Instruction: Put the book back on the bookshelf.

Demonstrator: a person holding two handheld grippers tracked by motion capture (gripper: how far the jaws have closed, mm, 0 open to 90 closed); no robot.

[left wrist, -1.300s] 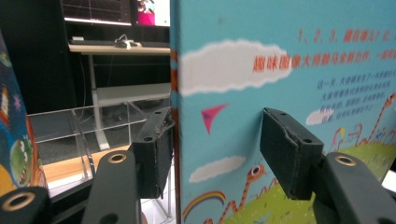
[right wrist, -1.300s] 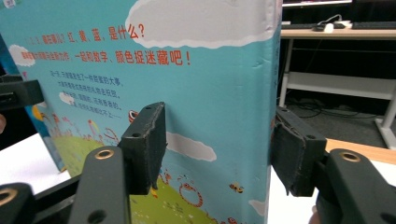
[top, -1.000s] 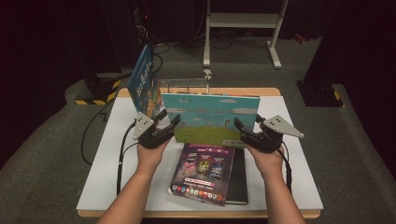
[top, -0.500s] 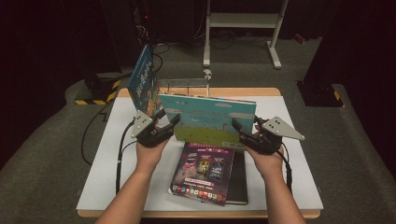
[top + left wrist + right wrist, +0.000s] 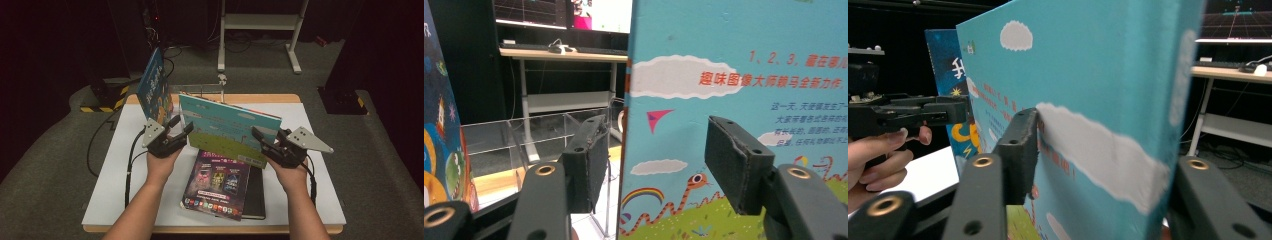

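A teal picture book stands on edge, tilted, above a stack of two flat books, and my grippers are at its two ends. My left gripper straddles its left edge. In the left gripper view one pad lies over the cover and a gap shows beside the other pad. My right gripper has just been closing on the right edge. In the right gripper view the left pad rests on the cover and the book hides the other pad.
The stack is a purple book on a black one. A blue book stands upright at the back left by a clear acrylic rack. All of it sits on a white board. A metal stand is on the floor beyond the table.
The right gripper's jaws have narrowed around the teal book's right edge. The book's right end has sunk a little. The left gripper has stayed where it was.
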